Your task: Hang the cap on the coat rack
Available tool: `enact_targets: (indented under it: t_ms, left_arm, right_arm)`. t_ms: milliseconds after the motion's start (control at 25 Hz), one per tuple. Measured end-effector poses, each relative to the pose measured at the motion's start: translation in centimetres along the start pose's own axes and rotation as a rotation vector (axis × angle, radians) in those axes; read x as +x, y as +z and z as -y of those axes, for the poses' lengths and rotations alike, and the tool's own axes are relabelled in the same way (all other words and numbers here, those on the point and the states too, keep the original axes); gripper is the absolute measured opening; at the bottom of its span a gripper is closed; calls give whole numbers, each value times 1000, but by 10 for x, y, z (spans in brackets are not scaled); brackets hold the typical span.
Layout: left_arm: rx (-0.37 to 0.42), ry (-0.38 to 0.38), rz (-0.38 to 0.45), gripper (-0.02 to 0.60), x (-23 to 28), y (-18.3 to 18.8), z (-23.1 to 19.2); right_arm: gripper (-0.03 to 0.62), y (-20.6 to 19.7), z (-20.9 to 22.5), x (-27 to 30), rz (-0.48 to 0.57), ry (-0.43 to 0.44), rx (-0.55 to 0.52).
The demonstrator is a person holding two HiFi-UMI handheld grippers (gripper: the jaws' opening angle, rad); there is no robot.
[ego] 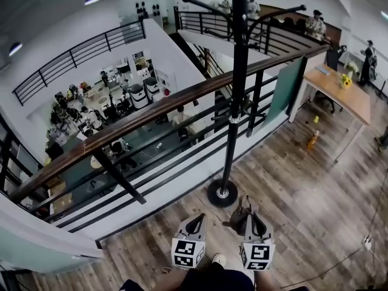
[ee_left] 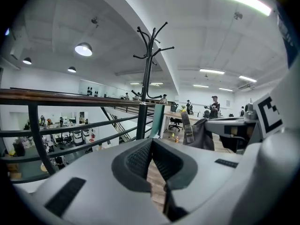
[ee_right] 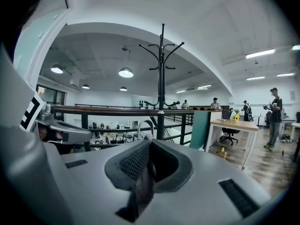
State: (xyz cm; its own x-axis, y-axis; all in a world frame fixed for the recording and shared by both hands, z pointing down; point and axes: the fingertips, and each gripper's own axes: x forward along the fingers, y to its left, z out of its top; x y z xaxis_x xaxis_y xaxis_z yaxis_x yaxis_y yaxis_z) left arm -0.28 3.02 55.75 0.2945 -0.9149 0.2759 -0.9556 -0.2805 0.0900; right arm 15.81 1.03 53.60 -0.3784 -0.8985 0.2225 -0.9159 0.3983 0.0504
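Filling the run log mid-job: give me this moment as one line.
right tool: shut on cap | left tool: shut, empty | coat rack: ahead, hooks bare | cap not yet hung

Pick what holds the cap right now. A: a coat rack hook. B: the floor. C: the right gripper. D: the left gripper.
C: the right gripper is shut on the dark cap, which hangs from its jaws; the hooks of the coat rack are bare.

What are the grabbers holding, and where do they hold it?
The right gripper pinches the cap by its fabric edge; the left gripper holds nothing.
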Motion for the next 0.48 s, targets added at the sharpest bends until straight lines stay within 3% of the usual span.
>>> enact_targets:
  t_ms: [480]
  left_arm:
    - [2,7,10,3,44,13,15]
  right_arm:
    - [25,2,31,31,-3,33,-50]
